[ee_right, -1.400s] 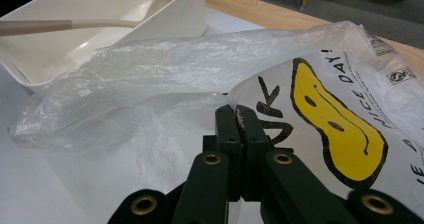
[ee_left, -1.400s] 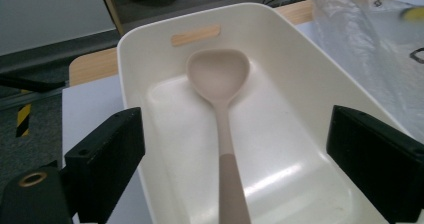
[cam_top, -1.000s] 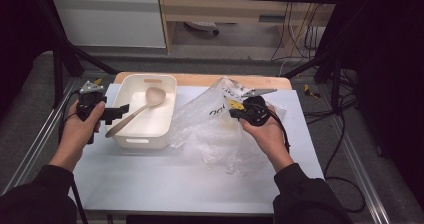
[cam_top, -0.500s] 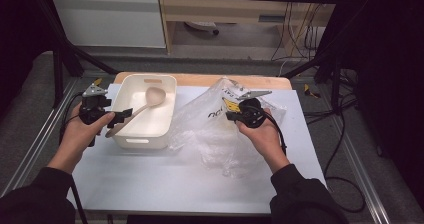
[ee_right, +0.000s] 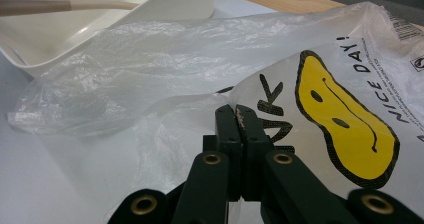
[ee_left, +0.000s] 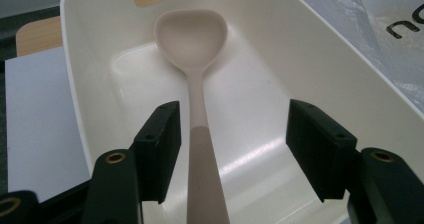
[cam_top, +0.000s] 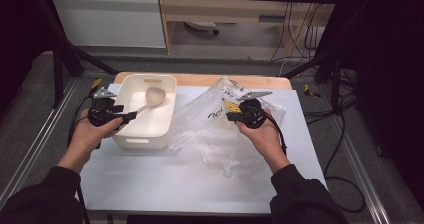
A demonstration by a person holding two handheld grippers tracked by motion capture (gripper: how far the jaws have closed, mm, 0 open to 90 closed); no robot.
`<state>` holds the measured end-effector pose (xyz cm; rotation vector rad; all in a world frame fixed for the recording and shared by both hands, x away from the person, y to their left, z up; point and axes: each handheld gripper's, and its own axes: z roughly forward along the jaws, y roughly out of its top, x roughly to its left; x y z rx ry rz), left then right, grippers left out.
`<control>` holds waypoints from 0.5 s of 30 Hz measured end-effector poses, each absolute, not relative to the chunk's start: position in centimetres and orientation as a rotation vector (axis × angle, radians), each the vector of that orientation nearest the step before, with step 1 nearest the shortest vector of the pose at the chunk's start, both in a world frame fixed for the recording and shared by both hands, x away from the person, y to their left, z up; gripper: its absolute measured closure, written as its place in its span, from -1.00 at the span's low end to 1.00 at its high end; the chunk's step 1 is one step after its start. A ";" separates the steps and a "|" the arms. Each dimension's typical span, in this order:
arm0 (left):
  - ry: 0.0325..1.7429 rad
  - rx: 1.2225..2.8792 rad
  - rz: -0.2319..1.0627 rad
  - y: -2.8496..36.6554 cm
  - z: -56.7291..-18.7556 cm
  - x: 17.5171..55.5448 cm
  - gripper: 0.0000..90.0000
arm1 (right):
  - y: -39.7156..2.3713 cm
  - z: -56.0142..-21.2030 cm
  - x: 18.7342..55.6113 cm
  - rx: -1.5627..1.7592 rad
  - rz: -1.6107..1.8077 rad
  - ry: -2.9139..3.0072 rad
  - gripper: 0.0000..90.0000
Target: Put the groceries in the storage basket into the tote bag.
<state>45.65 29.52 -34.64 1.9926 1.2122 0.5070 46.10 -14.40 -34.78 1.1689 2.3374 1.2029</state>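
Two black tongs work a white table (cam_top: 150,184). At left, the left gripper (ee_left: 232,149) reaches over the near rim of a white rectangular plastic tub (cam_top: 165,119), its jaws spread to either side of the handle of a pale beige silicone spoon (ee_left: 197,99); they have just been closing, yet neither pad touches the handle, so the spoon is not gripped. It lies inside the tub, bowl toward the far wall and handle slanting up toward the gripper, which makes it easy to catch. At right, the right gripper (ee_right: 239,119) has its jaws pressed together on a fold of a crumpled clear plastic bag printed with a yellow smiley face (ee_right: 345,119), apparently pinning it beside the tub to receive the spoon.
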 end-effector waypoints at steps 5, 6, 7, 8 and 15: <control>1.227 2.025 0.508 29.3 -34.9 45.6 -0.08 | -14.6 -34.6 46.1 1.166 1.207 2.332 1.00; 1.231 2.028 0.512 29.3 -34.9 45.6 -0.08 | -14.7 -34.6 46.0 1.171 1.207 2.331 1.00; 1.237 2.029 0.511 29.3 -34.9 45.6 -0.08 | -14.7 -34.6 46.1 1.171 1.211 2.328 1.00; 1.242 2.030 0.508 29.3 -35.0 45.5 -0.08 | -14.7 -34.6 46.1 1.173 1.212 2.327 1.00; 1.271 2.028 0.504 29.7 -35.5 45.5 -0.03 | -14.8 -34.7 46.2 1.176 1.213 2.326 1.00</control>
